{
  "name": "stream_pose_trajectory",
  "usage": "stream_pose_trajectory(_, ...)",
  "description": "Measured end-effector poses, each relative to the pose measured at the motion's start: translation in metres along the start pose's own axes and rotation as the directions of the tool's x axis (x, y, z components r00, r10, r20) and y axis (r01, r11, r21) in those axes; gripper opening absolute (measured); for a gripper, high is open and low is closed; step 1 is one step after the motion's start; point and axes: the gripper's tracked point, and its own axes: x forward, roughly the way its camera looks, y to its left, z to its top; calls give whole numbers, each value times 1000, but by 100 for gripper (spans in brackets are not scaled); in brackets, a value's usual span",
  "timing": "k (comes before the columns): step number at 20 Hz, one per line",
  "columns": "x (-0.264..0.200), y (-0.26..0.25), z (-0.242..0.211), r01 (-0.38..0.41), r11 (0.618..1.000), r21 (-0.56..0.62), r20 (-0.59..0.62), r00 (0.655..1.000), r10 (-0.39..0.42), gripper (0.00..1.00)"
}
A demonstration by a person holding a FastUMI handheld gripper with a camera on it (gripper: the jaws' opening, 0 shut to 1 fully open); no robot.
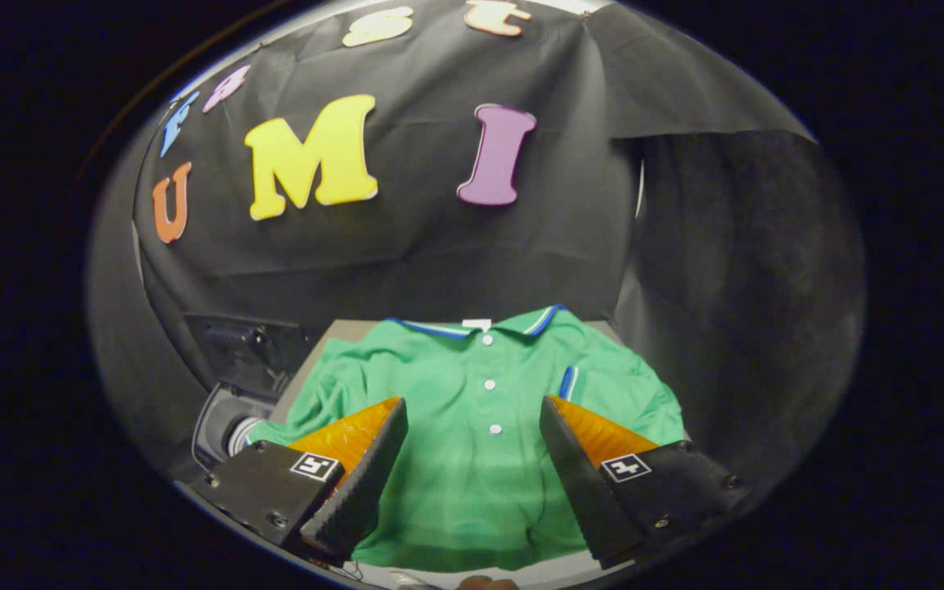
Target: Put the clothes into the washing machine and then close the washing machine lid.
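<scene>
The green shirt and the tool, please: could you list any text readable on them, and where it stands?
Green shirt: no print; the white tag at its collar is too small to read.
Tool: open, the shirt lying between and beyond its fingers; each finger carries a square black-and-white marker, a pattern, no words.

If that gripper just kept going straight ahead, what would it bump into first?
Most likely the green polo shirt. The gripper is open, its jaws spread wide with the shirt's buttoned front showing between them and nothing else in front. How far off the cloth lies is hard to judge.
</scene>
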Motion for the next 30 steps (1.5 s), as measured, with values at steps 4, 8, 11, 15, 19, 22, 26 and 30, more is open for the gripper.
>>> stream_pose_trajectory(4, 18, -1, -27, -2, 1000, -22, -96, 995, 0, 100)
stream_pose_trajectory(8, 19, -2, -28, -3, 1000, 31, -99, 995, 6, 100)
stream_pose_trajectory(11, 20, 3, -34, -12, 1000, 17, -172, 985, 15, 100)
stream_pose_trajectory(15, 18, 6, -22, -31, 998, 57, -173, 984, 41, 36)
stream_pose_trajectory(19, 14, 10, -21, -21, 995, 96, -214, 976, 41, 6)
stream_pose_trajectory(22, -5, 11, 16, 3, 999, 51, -86, 996, 1, 6)
stream_pose_trajectory(26, -50, 33, 84, -26, 999, 24, 98, 995, 23, 6)
stream_pose_trajectory(30, -83, 67, 128, -94, 995, 14, 201, 976, 89, 6)
